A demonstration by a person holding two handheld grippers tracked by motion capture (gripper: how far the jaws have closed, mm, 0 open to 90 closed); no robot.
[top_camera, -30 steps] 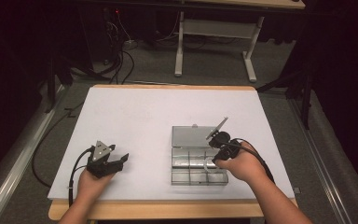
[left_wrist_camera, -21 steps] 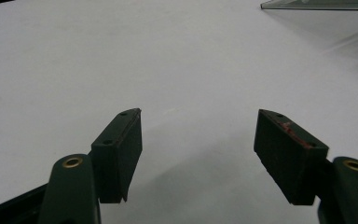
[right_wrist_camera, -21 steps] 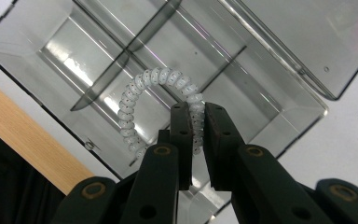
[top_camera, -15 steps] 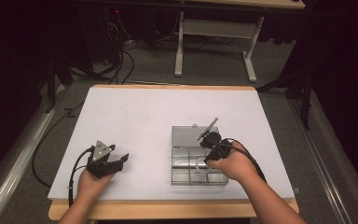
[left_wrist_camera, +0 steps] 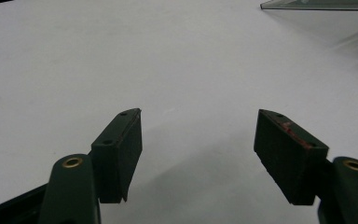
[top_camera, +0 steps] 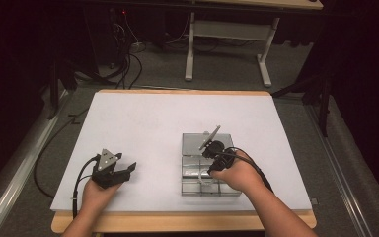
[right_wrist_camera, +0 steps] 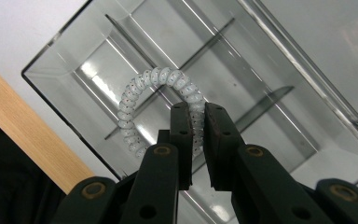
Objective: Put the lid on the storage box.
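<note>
A clear plastic compartment box (top_camera: 192,144) lies on the white table, right of centre near the front edge. In the right gripper view the box (right_wrist_camera: 70,56) shows its dividers from above. A translucent white spiral hair tie (right_wrist_camera: 142,86) hangs over one of its compartments. My right gripper (right_wrist_camera: 196,114) is shut on the tie's lower right arc. From above, that gripper (top_camera: 206,170) points down into the box. My left gripper (top_camera: 127,171) rests on the table at the front left. Its jaws (left_wrist_camera: 198,135) are wide apart with nothing between them.
The white table top (top_camera: 143,123) spreads behind and between the two hands, with a wooden edge (top_camera: 177,222) at the front. A corner of the box (left_wrist_camera: 317,4) shows at the top right of the left gripper view. Cables and a frame stand on the floor beyond.
My right hand and gripper have shifted left over the box, toward its middle. The left gripper has stayed in place.
</note>
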